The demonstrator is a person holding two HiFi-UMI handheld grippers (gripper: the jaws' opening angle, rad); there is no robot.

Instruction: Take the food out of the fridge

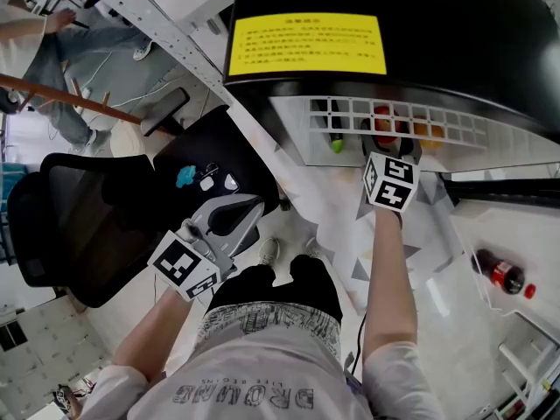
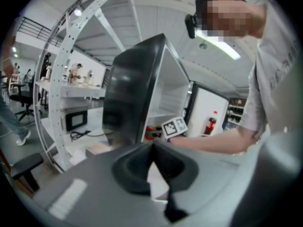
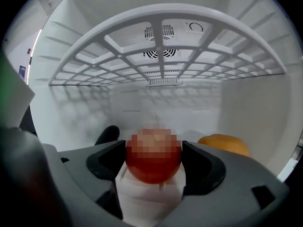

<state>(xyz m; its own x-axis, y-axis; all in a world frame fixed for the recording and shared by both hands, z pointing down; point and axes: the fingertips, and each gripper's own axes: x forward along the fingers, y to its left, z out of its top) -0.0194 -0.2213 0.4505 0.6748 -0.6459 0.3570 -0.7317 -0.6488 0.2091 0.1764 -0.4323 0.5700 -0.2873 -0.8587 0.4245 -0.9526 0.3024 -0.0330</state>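
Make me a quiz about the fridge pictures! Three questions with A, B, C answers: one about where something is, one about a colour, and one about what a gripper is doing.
1. Where is the red fruit?
A. On the black chair.
B. Between the jaws of the right gripper.
C. On the floor by the shoes.

2. What colour is the other fruit, to its right?
A. Blue.
B. Purple.
C. Orange.

3. How are the jaws of the left gripper?
A. Shut, with nothing in them.
B. Wide open.
C. Closed on a bottle.

Answers:
1 is B: the right gripper view shows a jaw against each side of the red fruit.
2 is C: the other fruit shows plainly orange against the white wall.
3 is A: the left gripper view shows the jaw tips meeting with nothing between them.
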